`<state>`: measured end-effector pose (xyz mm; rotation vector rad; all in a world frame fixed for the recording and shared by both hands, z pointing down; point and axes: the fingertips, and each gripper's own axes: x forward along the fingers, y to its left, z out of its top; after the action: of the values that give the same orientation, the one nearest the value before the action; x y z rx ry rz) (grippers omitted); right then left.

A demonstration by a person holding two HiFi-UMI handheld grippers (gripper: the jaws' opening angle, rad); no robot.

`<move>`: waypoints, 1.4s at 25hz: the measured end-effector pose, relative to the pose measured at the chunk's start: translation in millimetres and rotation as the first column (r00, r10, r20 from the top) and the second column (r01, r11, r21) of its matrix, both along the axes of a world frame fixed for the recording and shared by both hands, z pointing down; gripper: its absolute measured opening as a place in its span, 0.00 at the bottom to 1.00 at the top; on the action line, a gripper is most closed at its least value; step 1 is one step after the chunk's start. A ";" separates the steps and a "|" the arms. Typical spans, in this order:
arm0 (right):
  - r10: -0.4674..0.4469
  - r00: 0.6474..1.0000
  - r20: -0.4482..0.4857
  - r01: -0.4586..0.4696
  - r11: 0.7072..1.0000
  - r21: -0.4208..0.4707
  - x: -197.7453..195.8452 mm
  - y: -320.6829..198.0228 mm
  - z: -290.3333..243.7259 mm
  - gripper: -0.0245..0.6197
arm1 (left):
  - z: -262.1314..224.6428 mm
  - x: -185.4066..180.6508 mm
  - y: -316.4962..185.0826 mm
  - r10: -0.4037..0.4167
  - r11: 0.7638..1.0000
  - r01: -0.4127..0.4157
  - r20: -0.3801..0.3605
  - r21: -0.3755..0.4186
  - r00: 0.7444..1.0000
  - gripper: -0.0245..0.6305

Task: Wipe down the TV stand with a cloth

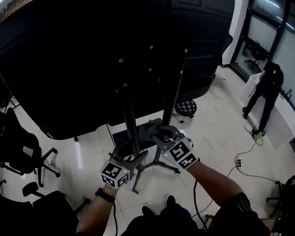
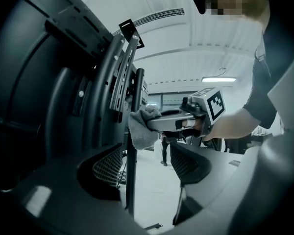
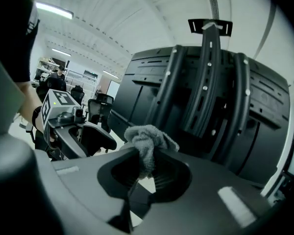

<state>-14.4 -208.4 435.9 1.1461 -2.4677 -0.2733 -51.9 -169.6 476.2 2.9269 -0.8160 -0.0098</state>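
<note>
The TV stand carries a big black screen (image 1: pixel 103 43), seen from behind, on two dark poles (image 1: pixel 129 117). A grey cloth (image 1: pixel 150 129) is bunched against the poles just under the screen, and my right gripper (image 1: pixel 160 132) is shut on it. In the right gripper view the cloth (image 3: pixel 147 141) sticks up from the closed jaws of the right gripper (image 3: pixel 148 173), in front of the stand's curved brackets (image 3: pixel 206 82). My left gripper (image 1: pixel 132 156) is open low at the left pole. A thin pole (image 2: pixel 131 180) runs between the left gripper's (image 2: pixel 144 168) spread jaws.
The stand's splayed base legs (image 1: pixel 157 166) rest on the white tile floor. Black office chairs (image 1: pixel 19 154) stand at the left. A checked stool (image 1: pixel 186 107) sits behind the stand. A person (image 1: pixel 265 95) bends over at the far right, with cables (image 1: pixel 236 161) on the floor nearby.
</note>
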 end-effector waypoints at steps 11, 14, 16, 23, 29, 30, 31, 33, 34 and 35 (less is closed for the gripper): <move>0.013 0.999 -0.033 -0.006 0.983 0.182 45.6 -19.3 -151.5 0.09 | -119.6 37.2 3.1 0.019 0.972 -0.023 0.018 0.235 1.000 0.53; 0.027 0.999 -0.038 -0.018 0.974 0.227 62.4 -30.7 -188.4 0.09 | -149.9 50.9 -0.4 0.024 0.960 -0.027 0.015 0.280 1.000 0.53; 0.032 0.998 -0.053 -0.017 0.965 0.262 71.1 -36.8 -212.6 0.09 | -167.2 61.9 -3.3 0.025 0.948 -0.034 0.033 0.315 0.999 0.53; 0.037 0.994 -0.105 0.006 0.924 0.383 92.8 -56.2 -284.1 0.09 | -219.8 93.9 -20.8 0.006 0.926 -0.017 0.031 0.376 1.000 0.53; 0.047 0.984 -0.174 0.034 0.899 0.437 108.9 -81.4 -310.7 0.09 | -247.8 113.9 -41.3 -0.033 0.922 0.029 0.003 0.386 0.999 0.53; 0.051 0.982 -0.182 0.036 0.896 0.443 111.8 -87.1 -312.6 0.09 | -250.6 117.4 -45.2 -0.042 0.921 0.037 0.005 0.387 0.999 0.53; 0.055 0.980 -0.191 0.038 0.892 0.450 114.6 -93.4 -313.8 0.09 | -252.6 121.0 -49.3 -0.051 0.920 0.043 0.009 0.390 0.999 0.53; 0.061 0.974 -0.216 0.050 0.879 0.474 118.6 -104.4 -313.7 0.09 | -254.3 127.9 -58.3 -0.066 0.919 0.054 0.018 0.390 0.998 0.53; 0.061 0.971 -0.232 0.063 0.868 0.492 119.2 -107.1 -313.1 0.10 | -254.2 130.9 -62.5 -0.073 0.920 0.059 0.021 0.389 0.997 0.53; 0.064 0.965 -0.253 0.079 0.853 0.516 118.8 -107.8 -312.2 0.10 | -253.3 133.2 -66.3 -0.080 0.920 0.065 0.023 0.387 0.997 0.53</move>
<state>104.4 -316.2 123.7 1.2027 -2.2148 -1.0860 81.3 -235.9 222.8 3.2678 -1.0348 -0.1361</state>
